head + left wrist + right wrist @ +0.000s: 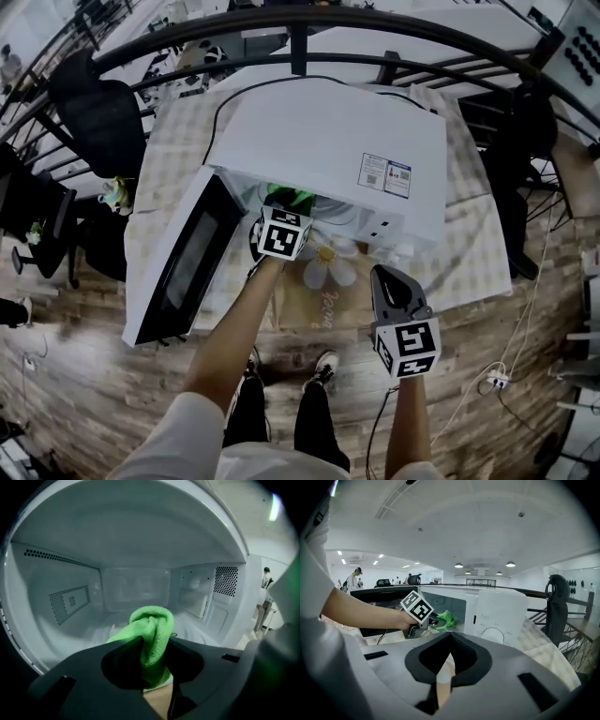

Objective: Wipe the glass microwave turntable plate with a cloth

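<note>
A white microwave (337, 159) stands on the table with its door (187, 258) swung open to the left. My left gripper (283, 212) reaches into the cavity mouth, shut on a bunched green cloth (298, 197). In the left gripper view the cloth (152, 637) sticks up between the jaws of the left gripper (151, 660), just above the cavity floor, where the glass plate (96, 633) shows only as a pale blurred arc. The right gripper view shows that cloth (446, 618) at the opening. My right gripper (384, 277) hangs in front of the table, shut with nothing held (449, 638).
A checked tablecloth (469, 253) covers the table, with a flower-print mat (328, 270) before the microwave. The control panel with its dial (493, 633) faces my right gripper. Black office chairs (94, 117) and a railing (300, 42) stand behind. A power strip (497, 380) lies on the wood floor.
</note>
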`<state>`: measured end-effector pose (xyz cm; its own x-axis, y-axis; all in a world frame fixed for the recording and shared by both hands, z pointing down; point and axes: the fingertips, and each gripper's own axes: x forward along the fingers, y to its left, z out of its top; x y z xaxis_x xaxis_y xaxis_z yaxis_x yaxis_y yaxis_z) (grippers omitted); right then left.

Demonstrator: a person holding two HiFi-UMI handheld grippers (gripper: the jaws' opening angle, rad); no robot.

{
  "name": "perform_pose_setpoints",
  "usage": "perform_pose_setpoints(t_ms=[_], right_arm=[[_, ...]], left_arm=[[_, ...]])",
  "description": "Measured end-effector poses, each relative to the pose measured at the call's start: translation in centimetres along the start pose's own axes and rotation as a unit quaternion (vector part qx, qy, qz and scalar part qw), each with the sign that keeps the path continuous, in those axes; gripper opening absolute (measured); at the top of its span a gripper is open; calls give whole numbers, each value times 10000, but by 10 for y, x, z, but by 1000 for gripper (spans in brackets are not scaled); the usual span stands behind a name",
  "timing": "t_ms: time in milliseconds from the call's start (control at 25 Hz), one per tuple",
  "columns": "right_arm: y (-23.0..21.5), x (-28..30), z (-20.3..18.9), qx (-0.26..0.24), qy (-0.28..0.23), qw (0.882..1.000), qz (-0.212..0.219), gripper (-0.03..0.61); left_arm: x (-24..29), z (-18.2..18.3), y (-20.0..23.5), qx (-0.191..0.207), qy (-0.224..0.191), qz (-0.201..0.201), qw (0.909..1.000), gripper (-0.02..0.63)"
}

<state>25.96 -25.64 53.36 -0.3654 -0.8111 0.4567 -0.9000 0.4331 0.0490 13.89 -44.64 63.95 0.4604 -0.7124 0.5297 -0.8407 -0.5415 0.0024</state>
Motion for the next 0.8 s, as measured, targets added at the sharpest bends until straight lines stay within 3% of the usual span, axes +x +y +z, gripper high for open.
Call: perform_pose_setpoints(t_ms=[200,520,680,800], right_arm=[[-5,-11,-7,-9,98,9999,-90,12],[-14,-20,-13,-46,199,9995,-225,12],[-9,-15,-12,-58,218,9996,-162,12],[-2,-9,-8,-55,186,9997,-114,12]], left_arm=[[14,8,-52,164,68,-452,9988,132],[27,26,-106,-184,155,-1219,9923,130],[16,40,-78,-197,-237,-909,9954,132],[5,45,-23,85,-461,-1,9989,133]])
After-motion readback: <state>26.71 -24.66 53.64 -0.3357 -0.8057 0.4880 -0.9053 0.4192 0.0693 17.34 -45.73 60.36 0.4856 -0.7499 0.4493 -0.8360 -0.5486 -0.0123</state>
